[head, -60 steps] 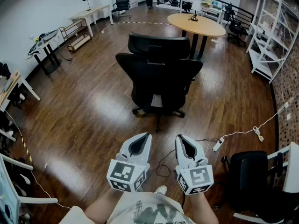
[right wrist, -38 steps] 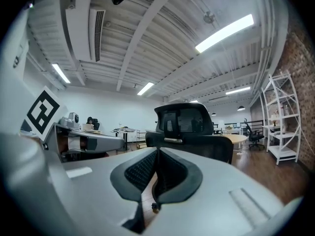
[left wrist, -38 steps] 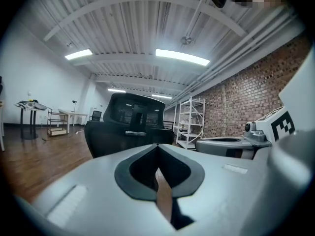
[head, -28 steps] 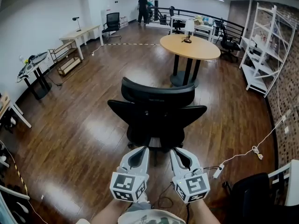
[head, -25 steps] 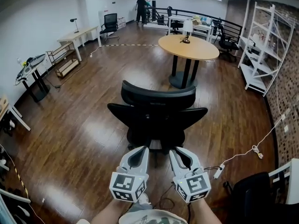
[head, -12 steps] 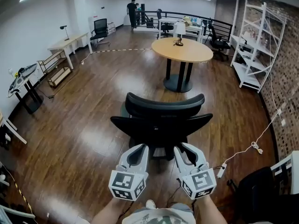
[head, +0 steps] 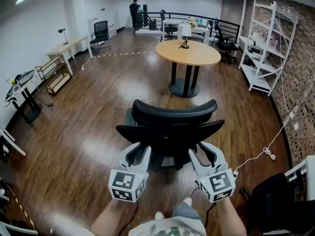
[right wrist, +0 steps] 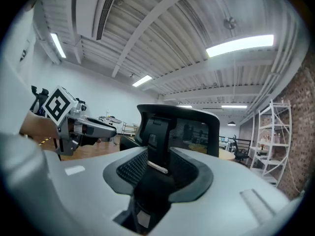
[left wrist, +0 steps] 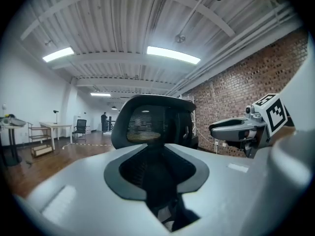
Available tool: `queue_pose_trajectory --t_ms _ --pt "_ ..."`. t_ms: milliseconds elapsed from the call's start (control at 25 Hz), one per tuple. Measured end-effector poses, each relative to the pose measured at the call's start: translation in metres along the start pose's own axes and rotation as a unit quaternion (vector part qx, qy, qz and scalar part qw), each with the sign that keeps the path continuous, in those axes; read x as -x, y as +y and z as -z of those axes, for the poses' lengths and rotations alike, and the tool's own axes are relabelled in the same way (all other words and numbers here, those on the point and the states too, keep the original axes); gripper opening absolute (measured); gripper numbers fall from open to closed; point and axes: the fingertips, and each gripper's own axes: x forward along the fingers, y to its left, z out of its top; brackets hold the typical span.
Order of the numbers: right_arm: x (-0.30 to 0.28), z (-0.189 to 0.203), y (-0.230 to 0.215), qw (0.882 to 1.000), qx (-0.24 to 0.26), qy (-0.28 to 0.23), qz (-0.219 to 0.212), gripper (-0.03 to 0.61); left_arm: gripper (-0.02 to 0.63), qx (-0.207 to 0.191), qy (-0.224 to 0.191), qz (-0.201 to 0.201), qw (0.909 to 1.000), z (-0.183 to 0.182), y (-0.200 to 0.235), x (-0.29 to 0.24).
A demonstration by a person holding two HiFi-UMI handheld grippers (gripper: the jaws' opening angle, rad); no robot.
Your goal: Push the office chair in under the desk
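— While the left gripper [head: 136,151] and the right gripper [head: 205,150] are pointing forward, where is the office chair [head: 170,132] standing?

— It is standing straight ahead of the fingers, with its back turned toward them, on open wooden floor [head: 83,132]. Its backrest is filling the space just beyond both sets of tips, and its headrest is rising above that.

— What are the fingers doing?

— The left fingers [left wrist: 74,191] are standing parted and clamping nothing, and the chair's dark mesh is showing through the gap. The right fingers [right wrist: 236,191] are standing parted too, gripping nothing, with the chair's spine showing in the gap. One pair is reaching toward the backrest's lower left edge, the other toward its lower right. I cannot tell whether any tip is pressing on it.

— And the table?

— The round table [head: 188,53] is standing farther ahead of the fingers, well beyond the chair, and is carrying a small lamp [head: 186,32]. Chair and table are sitting well apart.

— The room?

— Glossy dark boards are reflecting the ceiling lights. White shelving [head: 263,38] is lining a brick wall [head: 300,77] to the right of the right fingers. A long desk [head: 69,45] is running along the white wall to the left of the left fingers. A white cable [head: 268,149] is trailing across the floor on the right, and a person [head: 134,9] is standing at the far end.
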Motion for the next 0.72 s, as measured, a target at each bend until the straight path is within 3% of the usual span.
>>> queue_pose_trajectory --t_ms 360,720 --pt "-0.012 0.006 -0.039 0.998 0.063 0.017 -0.008 0.161 0.163 -0.064 0.026 -0.03 0.9971 0.001 0.045 -0.024" --pt "-0.032 0.017 -0.074 0.989 0.133 0.055 -0.034 0.219 0.257 -0.144 0.088 -0.025 0.9853 0.016 0.075 -0.047"
